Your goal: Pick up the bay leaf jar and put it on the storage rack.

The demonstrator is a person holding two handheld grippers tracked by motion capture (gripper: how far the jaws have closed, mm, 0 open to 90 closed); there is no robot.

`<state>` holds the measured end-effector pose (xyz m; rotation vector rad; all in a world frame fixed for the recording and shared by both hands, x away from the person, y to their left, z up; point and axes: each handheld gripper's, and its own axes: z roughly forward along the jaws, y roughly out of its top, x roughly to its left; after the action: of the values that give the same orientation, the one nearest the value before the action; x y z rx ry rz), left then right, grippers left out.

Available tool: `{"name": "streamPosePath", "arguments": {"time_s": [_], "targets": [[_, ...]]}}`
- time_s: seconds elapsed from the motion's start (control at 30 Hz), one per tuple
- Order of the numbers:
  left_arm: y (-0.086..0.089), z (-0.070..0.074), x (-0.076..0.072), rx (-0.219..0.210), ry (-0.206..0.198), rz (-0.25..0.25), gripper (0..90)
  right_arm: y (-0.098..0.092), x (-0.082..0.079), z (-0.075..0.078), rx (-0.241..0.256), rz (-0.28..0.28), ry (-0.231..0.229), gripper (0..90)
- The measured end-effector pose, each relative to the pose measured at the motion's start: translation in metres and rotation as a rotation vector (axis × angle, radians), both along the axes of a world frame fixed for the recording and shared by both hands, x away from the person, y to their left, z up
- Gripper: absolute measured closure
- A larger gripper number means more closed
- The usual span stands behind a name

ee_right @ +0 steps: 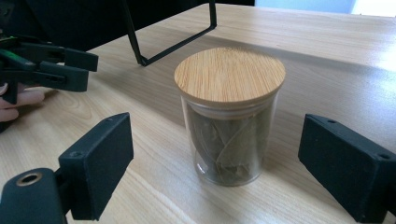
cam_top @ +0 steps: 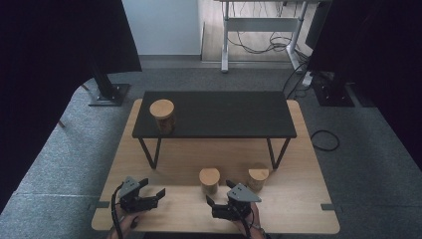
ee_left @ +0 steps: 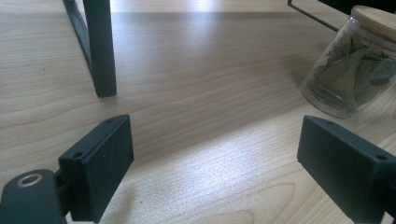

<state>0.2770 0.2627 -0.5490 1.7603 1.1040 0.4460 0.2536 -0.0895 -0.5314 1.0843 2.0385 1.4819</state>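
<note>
Near desk's front edge, centre: glass jar [ee_right: 230,116] of dried leaves, wooden lid [ee_right: 229,74]. Likely light, rigid, smooth, breakable; grip glass body below lid. Right gripper [ee_right: 224,172] fingers open, flanking jar. Left gripper [ee_left: 219,168] fingers open, empty.

Two hand-held black two-jaw grippers with grey plates
The left black gripper [cam_top: 158,193] and right black gripper [cam_top: 220,191] each carry a grey three-cornered top plate; blocky matte fingers [ee_right: 98,163] show small screw holes, and a black cable [cam_top: 115,209] trails from the left.
</note>
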Motion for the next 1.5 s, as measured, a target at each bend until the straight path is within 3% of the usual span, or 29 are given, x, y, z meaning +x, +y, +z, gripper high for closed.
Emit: {"name": "streamPosePath", "arguments": {"time_s": [0.37, 0.67, 0.93, 1.13, 1.23, 1.3, 1.5], "targets": [[0.0, 0.0, 0.0, 0.004, 0.001, 0.001, 10.1, 0.01, 0.015, -0.005, -0.018, -0.025, 0.016, 10.1], [-0.001, 0.0, 0.0, 0.011, 0.0, -0.001, 10.1, 0.021, 0.03, -0.004, -0.081, -0.011, 0.015, 10.3], [-0.001, 0.0, 0.0, 0.01, 0.003, 0.0, 10.1, 0.026, 0.041, -0.004, -0.098, -0.019, 0.026, 11.7], [-0.001, 0.0, 0.0, 0.013, 0.002, -0.001, 10.2, 0.031, 0.046, -0.003, -0.116, -0.032, 0.032, 16.3], [-0.001, 0.0, 0.0, 0.014, 0.001, -0.002, 10.2, 0.035, 0.047, -0.005, -0.145, -0.027, 0.042, 24.4], [-0.001, 0.0, 0.0, 0.015, 0.0, -0.003, 10.2, 0.037, 0.047, -0.006, -0.171, -0.028, 0.034, 25.1], [-0.002, 0.0, 0.0, 0.017, 0.0, -0.005, 10.1, 0.038, 0.048, -0.006, -0.17, -0.024, 0.032, 25.2]]}}
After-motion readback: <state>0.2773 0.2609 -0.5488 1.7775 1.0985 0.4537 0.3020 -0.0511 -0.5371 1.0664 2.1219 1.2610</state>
